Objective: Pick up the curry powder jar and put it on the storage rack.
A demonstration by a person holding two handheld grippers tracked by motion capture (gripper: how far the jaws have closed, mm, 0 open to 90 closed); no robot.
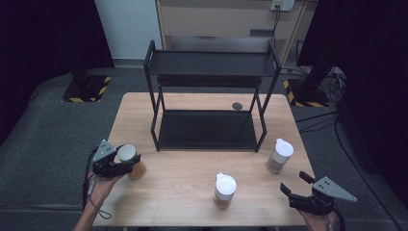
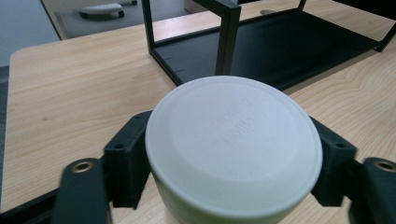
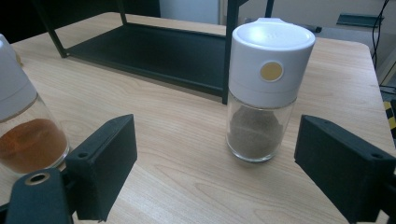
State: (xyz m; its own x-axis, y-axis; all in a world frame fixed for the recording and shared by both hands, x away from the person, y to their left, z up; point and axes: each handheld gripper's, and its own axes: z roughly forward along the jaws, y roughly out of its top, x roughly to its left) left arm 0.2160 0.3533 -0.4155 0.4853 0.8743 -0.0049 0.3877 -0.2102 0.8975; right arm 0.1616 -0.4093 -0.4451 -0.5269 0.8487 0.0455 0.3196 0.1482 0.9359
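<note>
Left gripper (image 1: 126,162) clamped on white-lidded jar (image 1: 131,161) | right gripper (image 1: 294,184) jaws wide, empty, near grey-spice jar (image 1: 279,156)

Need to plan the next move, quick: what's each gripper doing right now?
Left gripper: closed on the white-lidded jar at the table's left.
Right gripper: open, holding nothing, facing the jar of dark powder.

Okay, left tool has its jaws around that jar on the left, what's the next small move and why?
Probably lift the jar straight up. The left tool is shut on it just under its white lid, it still stands on the table, and the black shelf rack beyond stands empty.
</note>
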